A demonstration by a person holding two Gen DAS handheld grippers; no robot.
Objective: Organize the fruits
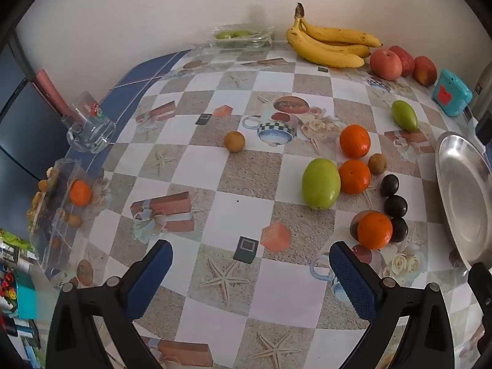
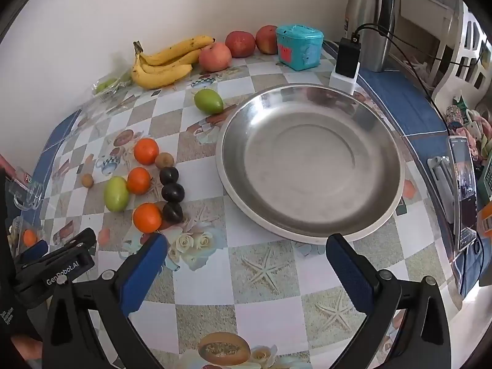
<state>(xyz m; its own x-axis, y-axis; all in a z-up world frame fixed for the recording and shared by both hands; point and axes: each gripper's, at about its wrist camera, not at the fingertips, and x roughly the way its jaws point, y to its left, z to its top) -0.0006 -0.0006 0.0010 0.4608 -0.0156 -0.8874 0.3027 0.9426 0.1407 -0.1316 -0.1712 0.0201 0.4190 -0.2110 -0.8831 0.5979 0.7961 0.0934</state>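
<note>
Starting at the left edge of the checked tablecloth [image 1: 233, 98], a clear plastic box [image 1: 58, 203] holds one orange and some small brownish fruit, and an overturned glass mug [image 1: 89, 129] lies just beyond it; both sit well apart from the loose fruit, so they look like packaging set aside. The left gripper [image 1: 250, 272] hangs over bare cloth with its blue pads spread wide and nothing between them, tilted steeply down as if ready to drop onto a piece. A lone small brown fruit [image 1: 234, 141] lies near the middle. Further right the main scatter begins: a large green fruit [image 1: 320, 183] touching an orange [image 1: 355, 176], another orange [image 1: 354, 140] behind it, a third orange [image 1: 374, 230] nearest the left gripper's right pad, and three dark plums [image 2: 172, 192] in a short row beside them. A smaller green fruit [image 2: 208, 101] sits alone just beside the rim of the steel plate [image 2: 310, 230]. Against the wall rest bananas [image 2: 163, 61] and three apples [image 2: 240, 44]. The plate is empty and lies close to the cluster, probably as the collecting spot. The right gripper [image 2: 246, 258] hovers at the plate's near rim, likewise released and holding nothing. No fruit appears sorted yet.
</note>
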